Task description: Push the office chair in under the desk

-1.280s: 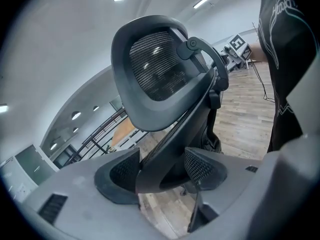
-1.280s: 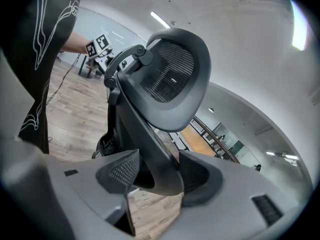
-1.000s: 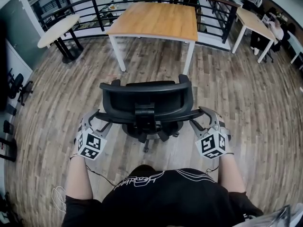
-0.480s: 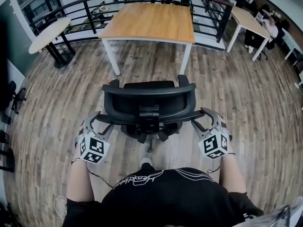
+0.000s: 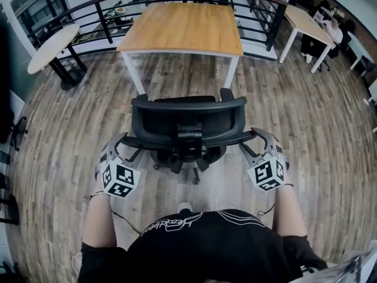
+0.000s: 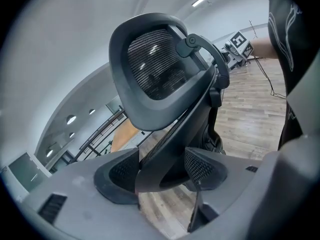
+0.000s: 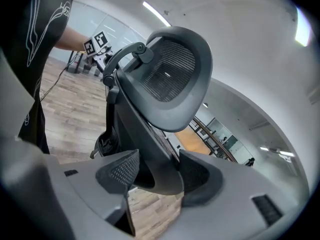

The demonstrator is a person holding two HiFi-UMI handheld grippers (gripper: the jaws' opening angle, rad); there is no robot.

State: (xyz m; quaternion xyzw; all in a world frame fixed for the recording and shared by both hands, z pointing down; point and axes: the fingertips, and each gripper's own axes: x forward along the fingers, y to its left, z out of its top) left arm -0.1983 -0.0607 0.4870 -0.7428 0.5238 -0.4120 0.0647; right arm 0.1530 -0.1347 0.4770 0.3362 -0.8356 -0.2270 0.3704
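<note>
A black office chair [image 5: 188, 125] stands on the wood floor with its back toward me. It faces the wooden desk [image 5: 182, 28] with white legs, a short way in front of it. My left gripper [image 5: 122, 145] is shut on the chair's left arm bar. In the left gripper view the dark bar [image 6: 172, 144] is pinched between the pads of the left gripper [image 6: 162, 171], under the mesh backrest [image 6: 155, 69]. My right gripper [image 5: 254, 139] is shut on the right arm bar. The right gripper view shows the right gripper [image 7: 155, 171] clamped round that bar, with the backrest [image 7: 170, 74] above.
A dark railing [image 5: 106, 7] runs behind the desk. A round white table [image 5: 50, 40] stands at far left. Another wooden table [image 5: 303, 22] with seated people is at far right. My foot [image 5: 184, 207] is just behind the chair base.
The chair and both grippers have moved forward toward the desk, so the gap between them has shrunk. Both grips are unchanged.
</note>
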